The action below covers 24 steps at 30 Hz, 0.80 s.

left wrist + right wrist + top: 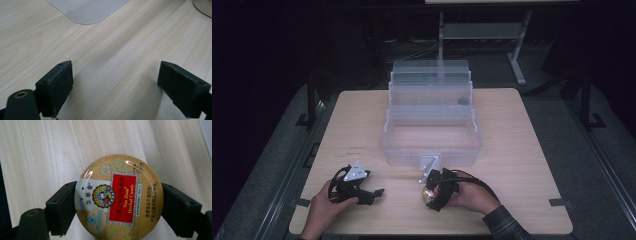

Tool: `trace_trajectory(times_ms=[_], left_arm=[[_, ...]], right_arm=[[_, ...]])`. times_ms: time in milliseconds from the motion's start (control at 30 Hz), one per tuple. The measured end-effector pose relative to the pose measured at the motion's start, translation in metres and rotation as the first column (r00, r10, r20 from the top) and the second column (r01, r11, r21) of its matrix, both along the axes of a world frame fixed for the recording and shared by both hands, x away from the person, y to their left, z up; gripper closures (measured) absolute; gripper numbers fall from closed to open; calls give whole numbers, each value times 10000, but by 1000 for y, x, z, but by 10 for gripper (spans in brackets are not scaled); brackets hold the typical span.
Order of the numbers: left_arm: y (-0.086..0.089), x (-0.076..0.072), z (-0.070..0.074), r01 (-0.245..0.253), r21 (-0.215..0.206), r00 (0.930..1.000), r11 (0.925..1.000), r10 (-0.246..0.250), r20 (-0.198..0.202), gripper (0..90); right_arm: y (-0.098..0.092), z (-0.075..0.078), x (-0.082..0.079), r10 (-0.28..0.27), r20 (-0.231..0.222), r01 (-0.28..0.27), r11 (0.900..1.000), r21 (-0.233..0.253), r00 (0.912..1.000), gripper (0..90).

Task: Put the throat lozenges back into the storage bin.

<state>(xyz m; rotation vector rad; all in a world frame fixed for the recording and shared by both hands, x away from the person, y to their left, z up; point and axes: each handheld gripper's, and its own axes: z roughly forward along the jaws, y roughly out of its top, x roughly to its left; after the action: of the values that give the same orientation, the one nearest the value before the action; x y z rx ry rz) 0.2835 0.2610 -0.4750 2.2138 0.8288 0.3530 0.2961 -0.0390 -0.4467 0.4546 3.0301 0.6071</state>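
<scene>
A round gold tin [118, 197] with a red label reading "Nin Jiom Herbal Candy" sits lid-up between the two black jaws of my right gripper [118, 202], which press on its sides. From above, that gripper [433, 192] and the tin [429, 195] are near the table's front edge, just in front of the clear box's latch. I cannot tell whether the tin rests on the wood or hangs just above it. My left gripper [374, 193] lies low at the front left, its jaws [115, 75] wide apart over bare wood.
A clear plastic tiered toolbox [432, 135] stands open in the middle of the light wooden table [522, 150], its trays stepped back and its metal latch [429, 162] facing me. Its front corner [87, 10] and the tin's rim [203, 7] appear in the left gripper view.
</scene>
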Motion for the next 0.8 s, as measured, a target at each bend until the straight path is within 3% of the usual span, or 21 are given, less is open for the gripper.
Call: trace_trajectory(times_ms=[800], left_arm=[[0,0,0,-5,-6,10000,10000,5,10,122]], right_arm=[[-9,13,-4,-29,-24,29,10000,-78,10000,196]])
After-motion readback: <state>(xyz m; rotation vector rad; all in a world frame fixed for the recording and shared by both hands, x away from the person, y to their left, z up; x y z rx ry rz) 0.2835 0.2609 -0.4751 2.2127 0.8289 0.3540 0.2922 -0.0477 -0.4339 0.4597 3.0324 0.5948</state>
